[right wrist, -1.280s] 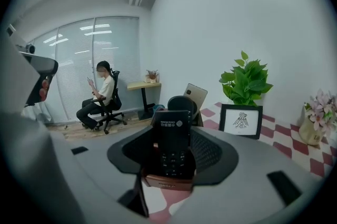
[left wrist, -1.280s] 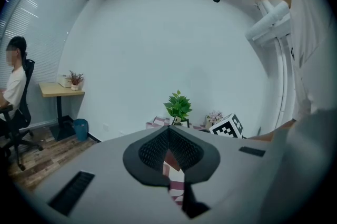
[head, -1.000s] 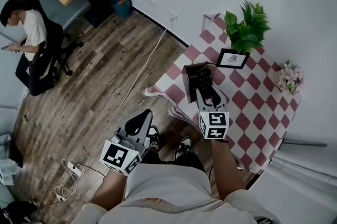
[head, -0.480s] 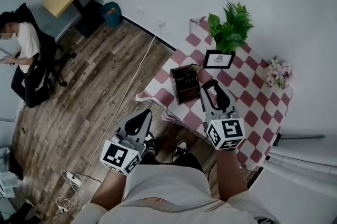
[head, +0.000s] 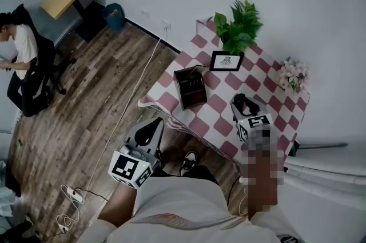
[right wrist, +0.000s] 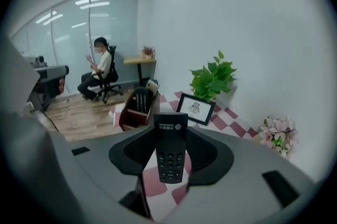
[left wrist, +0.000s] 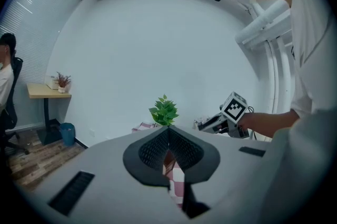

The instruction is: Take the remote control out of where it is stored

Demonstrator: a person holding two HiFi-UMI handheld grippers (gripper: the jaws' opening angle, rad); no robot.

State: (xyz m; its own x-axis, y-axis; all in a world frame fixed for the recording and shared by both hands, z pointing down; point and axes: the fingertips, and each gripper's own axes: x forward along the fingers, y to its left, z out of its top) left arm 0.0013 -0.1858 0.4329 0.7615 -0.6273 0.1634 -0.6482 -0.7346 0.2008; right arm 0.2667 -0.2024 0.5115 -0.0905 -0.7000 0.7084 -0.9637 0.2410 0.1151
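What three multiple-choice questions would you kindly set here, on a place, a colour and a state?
1. Relative to the storage box, the remote control is: A inside; B outside, between the right gripper's jaws; C underneath.
2. The tablecloth's checks are: A red and white; B blue and yellow; C green and black.
3. The left gripper's jaws are: A together, holding nothing; B shut on the remote control; C wide apart.
Answers: 1 B, the right gripper view shows it clamped; 2 A, per the head view; 3 A, their tips meet.
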